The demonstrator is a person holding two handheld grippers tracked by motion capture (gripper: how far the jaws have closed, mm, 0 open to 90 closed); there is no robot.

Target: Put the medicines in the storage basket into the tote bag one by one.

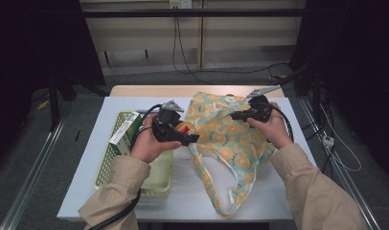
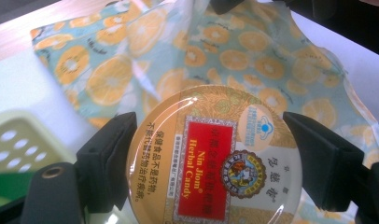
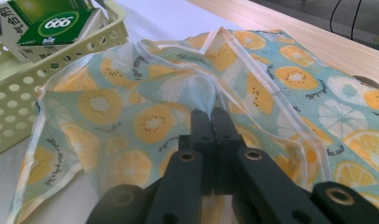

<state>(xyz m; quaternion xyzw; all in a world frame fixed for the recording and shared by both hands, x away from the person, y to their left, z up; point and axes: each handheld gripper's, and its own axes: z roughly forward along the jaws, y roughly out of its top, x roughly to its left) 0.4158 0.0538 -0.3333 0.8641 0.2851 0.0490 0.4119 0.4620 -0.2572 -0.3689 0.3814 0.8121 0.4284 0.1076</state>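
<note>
Left gripper [image 1: 187, 135], high view: held above the white table cover [image 1: 279, 191], between the basket and the bag, jaws pointing toward the bag. A round candy tin [image 1: 185, 128] sits between them.

Left gripper view: the jaws stand wide and press on opposite sides of the tin [image 2: 214, 158]; gold lid up, with a red label panel and the words "Herbal Candy". The tin is clamped and off the table, with the fruit-print bag [image 2: 253, 60] spread behind it and a corner of the basket [image 2: 19, 140] at lower left.

Right gripper [image 1: 234, 115], high view: at the upper edge of the bag [image 1: 231, 139], in the person's right hand [image 1: 274, 129]. Right gripper view: the jaws are pressed together and pinch a fold of the bag's cloth [image 3: 197, 93] near its white-trimmed edge, lifting it into a small peak.

Bag: light blue-green cloth with orange slices, lying on the white cover right of centre, handles trailing toward the person.

Basket [image 1: 108, 163]: pale yellow-green, perforated, left of the bag. A green-and-white box [image 1: 124, 128] leans at its far end; the right gripper view shows "666" on that box [image 3: 52, 21].
</note>
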